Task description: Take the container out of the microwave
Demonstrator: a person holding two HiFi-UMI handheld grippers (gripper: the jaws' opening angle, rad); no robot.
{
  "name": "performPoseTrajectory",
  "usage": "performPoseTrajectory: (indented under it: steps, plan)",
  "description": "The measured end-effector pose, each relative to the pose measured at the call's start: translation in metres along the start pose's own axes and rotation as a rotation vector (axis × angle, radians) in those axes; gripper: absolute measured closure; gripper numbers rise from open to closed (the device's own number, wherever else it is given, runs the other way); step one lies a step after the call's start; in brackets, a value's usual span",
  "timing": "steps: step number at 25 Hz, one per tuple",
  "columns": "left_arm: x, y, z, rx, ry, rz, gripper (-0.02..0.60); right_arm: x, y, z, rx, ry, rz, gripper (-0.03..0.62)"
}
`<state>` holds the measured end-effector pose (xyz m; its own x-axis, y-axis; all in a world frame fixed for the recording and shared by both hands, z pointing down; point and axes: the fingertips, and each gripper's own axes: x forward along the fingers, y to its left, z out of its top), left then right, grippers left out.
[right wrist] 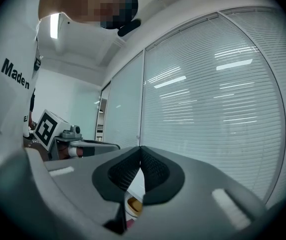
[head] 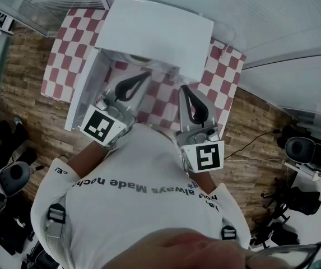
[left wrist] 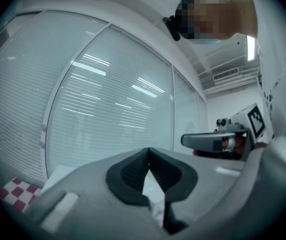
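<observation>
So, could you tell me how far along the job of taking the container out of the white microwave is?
Done: the white box microwave has its hinged door apparently swung open to the left. In hand: nothing yet. The left gripper and right gripper are both shut and empty, level before the opening. Left: a yellowish-brown container, glimpsed below the right gripper's jaws and apparently inside, has to be gripped and drawn out.

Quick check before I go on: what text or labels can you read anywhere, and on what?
"always Made noch": on the white shirt, upside down in the head view; the further lines are partly hidden and unreadable.
Print on the left sleeve: too small to read.
Cubes on the left gripper and right gripper: coded square markers, no words.
Microwave: no readable label.
</observation>
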<state>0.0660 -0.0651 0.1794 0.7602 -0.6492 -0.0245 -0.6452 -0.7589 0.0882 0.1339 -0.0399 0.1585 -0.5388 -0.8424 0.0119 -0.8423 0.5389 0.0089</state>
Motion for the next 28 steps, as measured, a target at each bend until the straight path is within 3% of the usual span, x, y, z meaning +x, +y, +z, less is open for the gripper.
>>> performPoseTrajectory:
  steps: [14, 28]
  plan:
    - [-0.013, 0.065, 0.023, -0.003, -0.019, -0.017, 0.578, 0.066, 0.024, 0.02, -0.017, -0.015, -0.014, 0.592]
    - [-0.017, 0.077, 0.015, -0.02, -0.013, -0.023, 0.578, 0.075, 0.029, 0.013, -0.014, 0.002, -0.026, 0.592]
